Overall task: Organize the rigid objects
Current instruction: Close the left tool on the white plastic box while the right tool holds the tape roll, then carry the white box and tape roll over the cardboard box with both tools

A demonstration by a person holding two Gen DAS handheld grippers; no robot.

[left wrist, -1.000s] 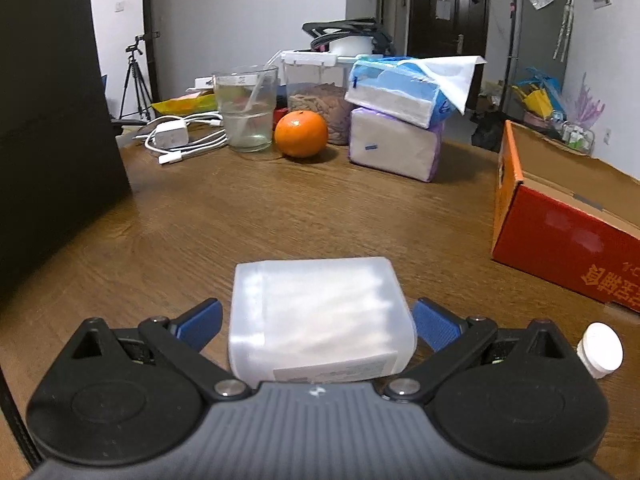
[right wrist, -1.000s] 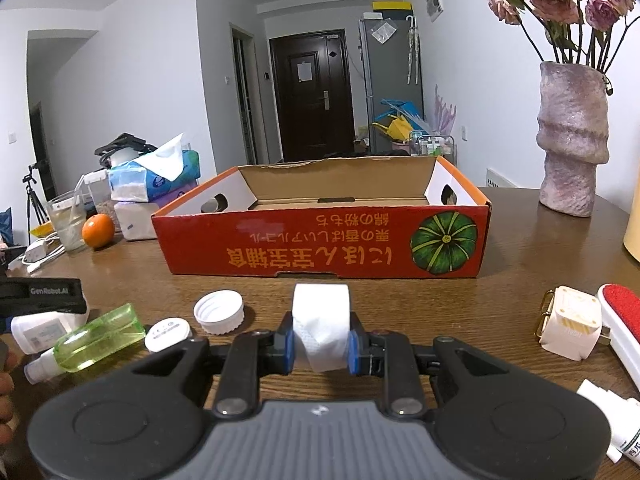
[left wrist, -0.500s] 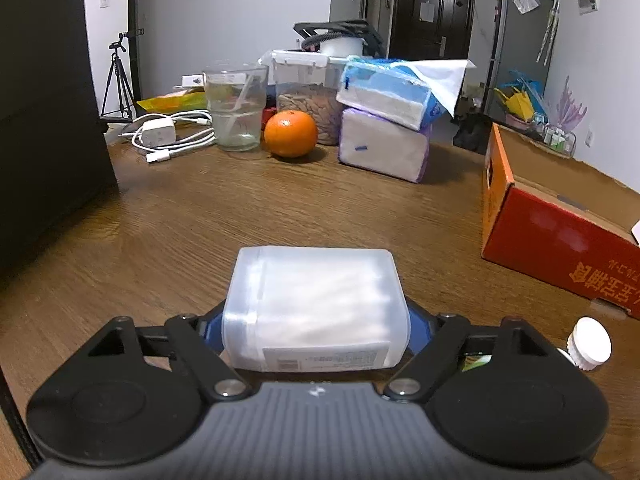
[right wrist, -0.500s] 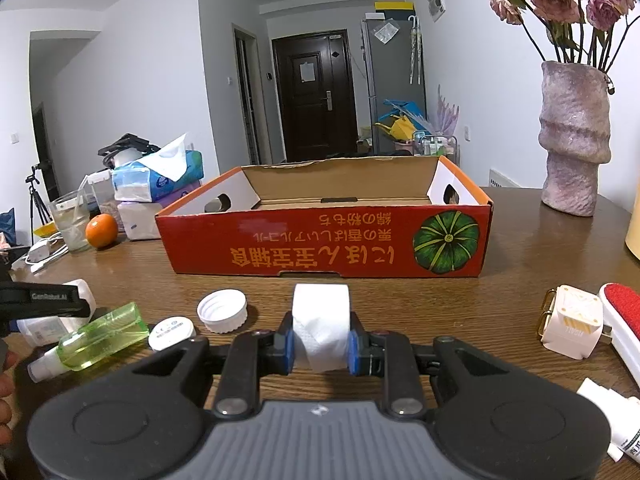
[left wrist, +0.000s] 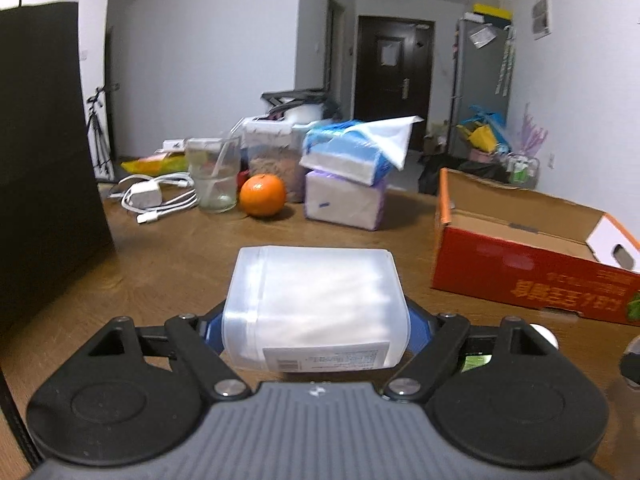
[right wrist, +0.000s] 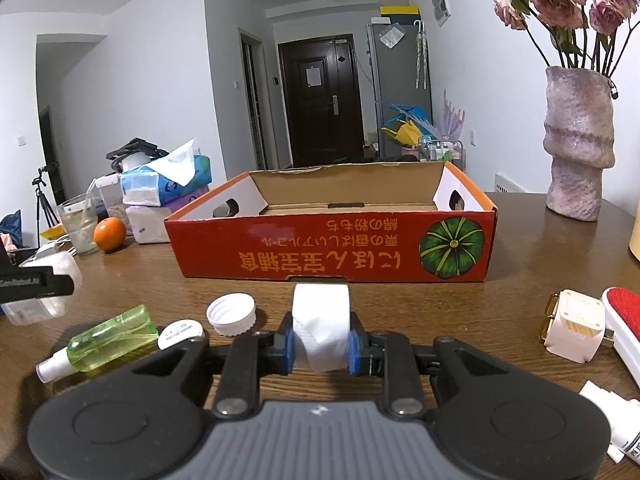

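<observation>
left gripper (left wrist: 316,330): we clamp the translucent box (left wrist: 316,304), left of the red carton (left wrist: 532,276)
right gripper (right wrist: 320,346): we pinch the white roll (right wrist: 320,326), before that carton

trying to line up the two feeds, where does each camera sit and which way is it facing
Left wrist: sits on the left gripper, looking along the wooden table toward the orange and tissue packs; its blue pads clamp a translucent white container.
Right wrist: sits on the right gripper, facing the red cardboard box; its pads clamp a white roll.
Shared: the box, orange, tissue packs, dark door.
</observation>
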